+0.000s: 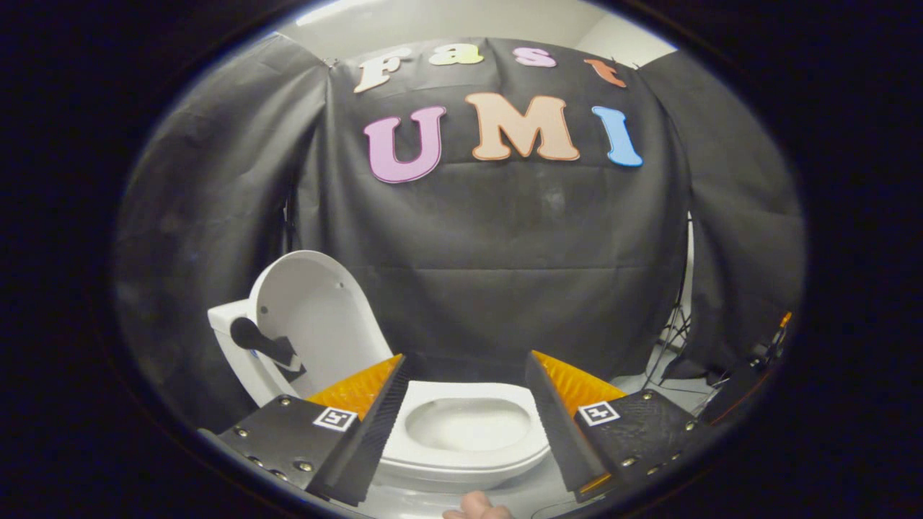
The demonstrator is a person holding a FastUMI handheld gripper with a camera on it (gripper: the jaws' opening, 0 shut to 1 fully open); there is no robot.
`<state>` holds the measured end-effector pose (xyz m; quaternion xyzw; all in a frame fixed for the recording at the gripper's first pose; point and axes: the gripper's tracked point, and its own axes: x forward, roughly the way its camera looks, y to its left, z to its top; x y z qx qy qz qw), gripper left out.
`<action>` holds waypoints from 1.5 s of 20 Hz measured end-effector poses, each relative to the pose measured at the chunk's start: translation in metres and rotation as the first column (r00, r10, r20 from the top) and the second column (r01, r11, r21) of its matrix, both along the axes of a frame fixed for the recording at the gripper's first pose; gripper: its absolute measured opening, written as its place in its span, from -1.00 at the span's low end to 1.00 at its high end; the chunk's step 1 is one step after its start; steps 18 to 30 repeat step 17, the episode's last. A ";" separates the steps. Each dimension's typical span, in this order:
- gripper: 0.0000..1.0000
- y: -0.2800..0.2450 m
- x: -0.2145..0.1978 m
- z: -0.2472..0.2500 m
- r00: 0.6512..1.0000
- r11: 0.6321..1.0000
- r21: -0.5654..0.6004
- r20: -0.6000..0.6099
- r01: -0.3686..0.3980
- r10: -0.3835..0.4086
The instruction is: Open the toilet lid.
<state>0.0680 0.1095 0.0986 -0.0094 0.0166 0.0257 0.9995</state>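
The white toilet lid (pixel 317 317) stands raised, leaning back against the white tank (pixel 227 339), beyond and to the left of my left finger. A black handle (pixel 265 346) is fixed on the lid's inner face. The white seat (pixel 469 432) lies flat around the open bowl (pixel 467 424), seen in the gap between my fingers and below them. My gripper (pixel 467 364) is open, its fingers wide apart with nothing between them, held above the bowl's front.
A black cloth wall (pixel 505 274) hangs close behind the toilet. A dark stand with an orange part (pixel 757 367) sits on the floor to the right. A fingertip of a person's hand (pixel 477 507) shows just under the gripper.
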 end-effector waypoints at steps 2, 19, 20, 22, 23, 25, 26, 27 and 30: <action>0.91 -0.007 0.000 -0.006 1.000 1.000 -0.001 -0.006 0.006 -0.006; 0.94 -0.050 0.007 -0.013 0.998 0.995 0.071 -0.002 0.063 -0.064; 0.94 -0.050 0.007 -0.013 0.998 0.995 0.071 -0.002 0.063 -0.064; 0.94 -0.050 0.007 -0.013 0.998 0.995 0.071 -0.002 0.063 -0.064; 0.94 -0.050 0.007 -0.013 0.998 0.995 0.071 -0.002 0.063 -0.064; 0.94 -0.050 0.007 -0.013 0.998 0.995 0.071 -0.002 0.063 -0.064; 0.94 -0.050 0.007 -0.013 0.998 0.995 0.071 -0.002 0.063 -0.064; 0.94 -0.050 0.007 -0.013 0.998 0.995 0.071 -0.002 0.063 -0.064; 0.94 -0.050 0.007 -0.013 0.998 0.995 0.071 -0.002 0.063 -0.064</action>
